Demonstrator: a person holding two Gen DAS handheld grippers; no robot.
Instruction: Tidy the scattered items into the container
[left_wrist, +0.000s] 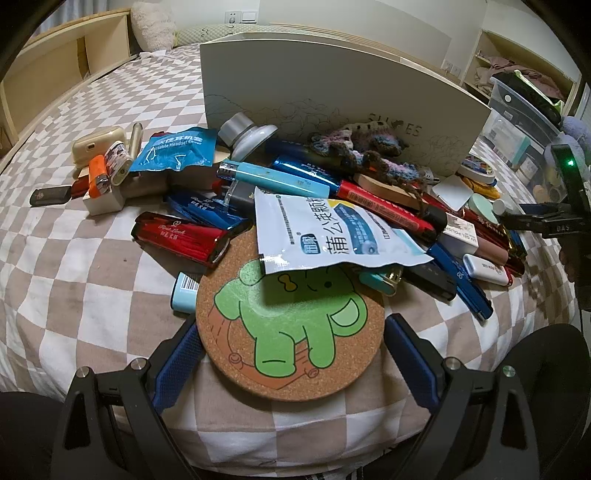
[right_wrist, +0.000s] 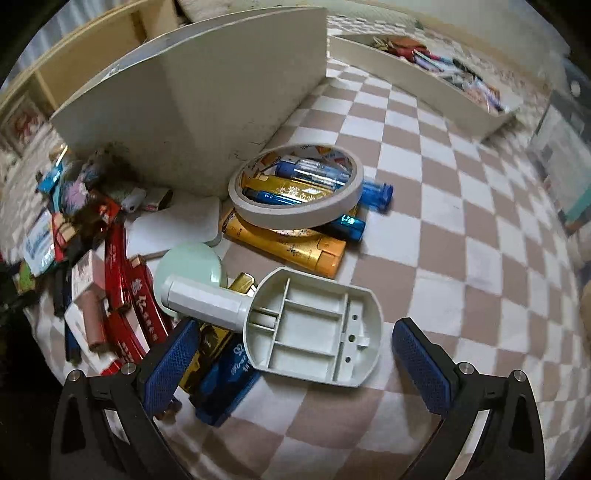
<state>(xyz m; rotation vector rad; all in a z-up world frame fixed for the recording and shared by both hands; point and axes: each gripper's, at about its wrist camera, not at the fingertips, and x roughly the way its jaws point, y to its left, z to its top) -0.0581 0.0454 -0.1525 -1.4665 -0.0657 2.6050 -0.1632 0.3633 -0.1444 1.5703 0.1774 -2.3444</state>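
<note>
Left gripper gaping around cork coaster; right gripper gaping around grey plastic handle part, both lying near white box

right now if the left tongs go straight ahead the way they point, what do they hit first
The left tongs are open around the cork coaster, so it comes first. Beyond it lies the white sachet, whose edge overlaps the coaster's far side.

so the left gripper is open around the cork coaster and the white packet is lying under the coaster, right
Not quite. The left gripper is open around the cork coaster, but the white packet lies on top of the coaster's far edge, not under it. The left wrist view shows this.
</note>
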